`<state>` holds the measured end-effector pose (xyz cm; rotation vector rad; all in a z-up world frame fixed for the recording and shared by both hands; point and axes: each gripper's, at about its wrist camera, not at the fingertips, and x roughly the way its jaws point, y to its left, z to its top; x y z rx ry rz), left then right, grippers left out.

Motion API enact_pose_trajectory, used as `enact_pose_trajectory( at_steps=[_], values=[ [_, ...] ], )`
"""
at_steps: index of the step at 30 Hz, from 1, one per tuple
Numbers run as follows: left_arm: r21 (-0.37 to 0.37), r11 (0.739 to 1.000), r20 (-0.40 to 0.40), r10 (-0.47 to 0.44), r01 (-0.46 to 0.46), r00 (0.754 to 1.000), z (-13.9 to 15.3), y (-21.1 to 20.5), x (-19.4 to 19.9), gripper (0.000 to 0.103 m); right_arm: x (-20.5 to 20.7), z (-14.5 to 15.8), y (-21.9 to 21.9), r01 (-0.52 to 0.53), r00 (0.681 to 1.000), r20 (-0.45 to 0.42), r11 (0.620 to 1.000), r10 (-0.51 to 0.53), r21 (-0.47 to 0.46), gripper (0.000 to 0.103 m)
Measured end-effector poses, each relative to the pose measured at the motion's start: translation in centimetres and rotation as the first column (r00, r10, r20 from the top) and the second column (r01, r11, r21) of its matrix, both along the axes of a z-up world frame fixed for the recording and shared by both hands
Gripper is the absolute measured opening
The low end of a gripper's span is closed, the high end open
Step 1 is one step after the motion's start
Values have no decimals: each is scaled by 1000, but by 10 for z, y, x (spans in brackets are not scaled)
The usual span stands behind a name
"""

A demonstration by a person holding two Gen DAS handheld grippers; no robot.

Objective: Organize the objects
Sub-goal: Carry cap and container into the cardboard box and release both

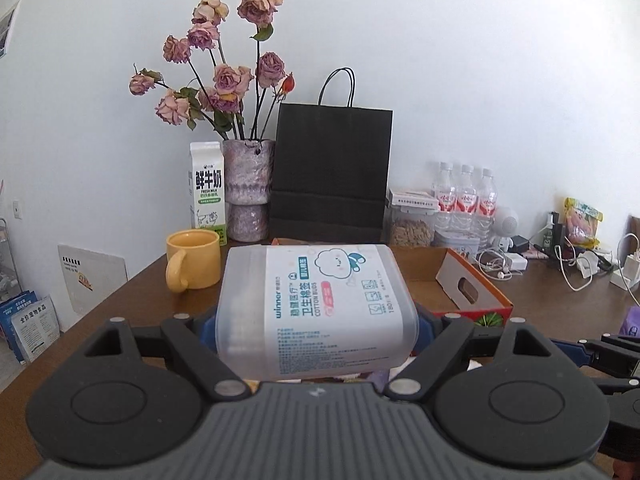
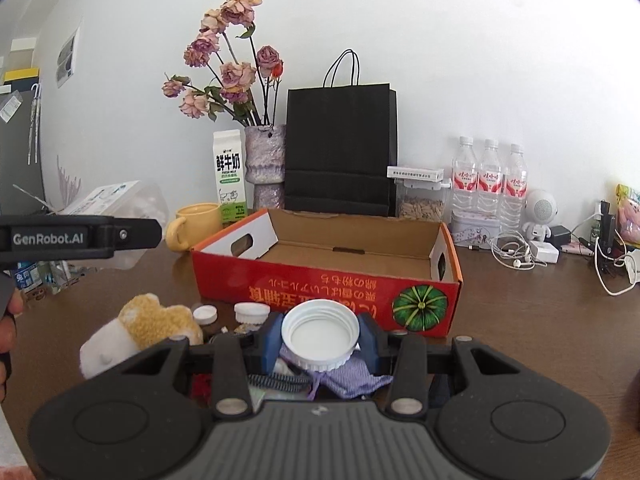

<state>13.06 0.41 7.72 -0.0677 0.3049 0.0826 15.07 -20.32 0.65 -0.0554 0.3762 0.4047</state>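
Right wrist view: the red cardboard box (image 2: 326, 280) sits empty, probably meant for the clutter. The left gripper (image 1: 318, 322) clamps a cotton-bud box (image 1: 316, 308) aloft; the right gripper (image 2: 320, 338) pinches a white lid (image 2: 320, 334).

left claw (image 1: 318, 320) clamped on a cotton bud box (image 1: 316, 308); right claw (image 2: 320, 338) pinching a white lid (image 2: 320, 334).
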Motion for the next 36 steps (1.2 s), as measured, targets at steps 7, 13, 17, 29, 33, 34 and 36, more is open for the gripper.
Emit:
enact_pose_trajectory(
  at_steps=[7, 13, 17, 29, 33, 34, 36],
  values=[
    [-9, 1000, 58, -12, 12, 998, 16, -4, 51, 86, 47, 20, 19, 43, 997, 63, 998, -46, 39, 39],
    [-20, 1000, 64, -18, 19, 998, 16, -10, 100, 87, 99, 26, 37, 90, 992, 88, 995, -94, 49, 39],
    [-14, 1000, 44, 0, 1, 999, 12, -10, 133, 87, 135, 30, 47, 118, 989, 88, 992, -122, 55, 39],
    [-3, 999, -62, 40, -40, 997, -12, 5, 192, 87, 205, 5, 66, 162, 987, -14, 987, -162, -3, 40],
    [33, 999, -97, 35, -32, 995, -21, -1, 198, 100, 210, -2, 63, 195, 979, -53, 981, -196, -22, 44],
    [39, 999, -92, 34, -31, 995, -21, -1, 197, 103, 212, -3, 63, 207, 976, -63, 978, -208, -28, 54],
    [42, 999, -88, 38, -34, 995, -20, -2, 196, 103, 213, -6, 62, 224, 971, -74, 974, -226, -36, 75]
  ],
)
